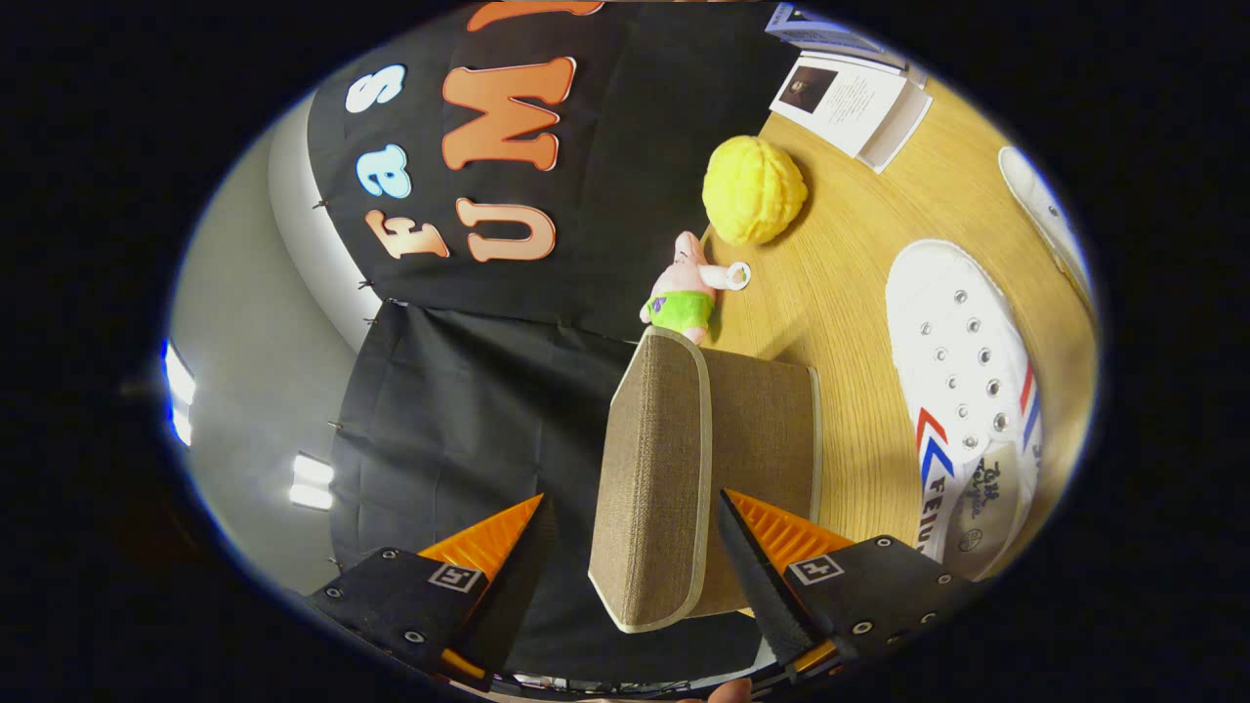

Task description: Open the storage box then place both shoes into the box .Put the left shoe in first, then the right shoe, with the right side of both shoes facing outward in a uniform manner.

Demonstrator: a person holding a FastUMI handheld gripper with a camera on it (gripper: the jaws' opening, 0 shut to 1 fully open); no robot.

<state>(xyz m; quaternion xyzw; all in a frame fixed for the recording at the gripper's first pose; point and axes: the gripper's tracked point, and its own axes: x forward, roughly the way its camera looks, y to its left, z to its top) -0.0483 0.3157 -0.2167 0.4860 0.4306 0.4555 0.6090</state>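
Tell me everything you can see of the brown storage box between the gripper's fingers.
The storage box is a brown, coarse woven-fabric box with pale piping along its edges. Its lid panel, the nearer face, appears shut against the body. It stands on the wooden table, seen rolled sideways by the camera. The gripper is open: the box lies between the fingers, neither visibly pressing on it. A small pink plush toy sits just beyond its far end, and a white shoe lies apart beside it.
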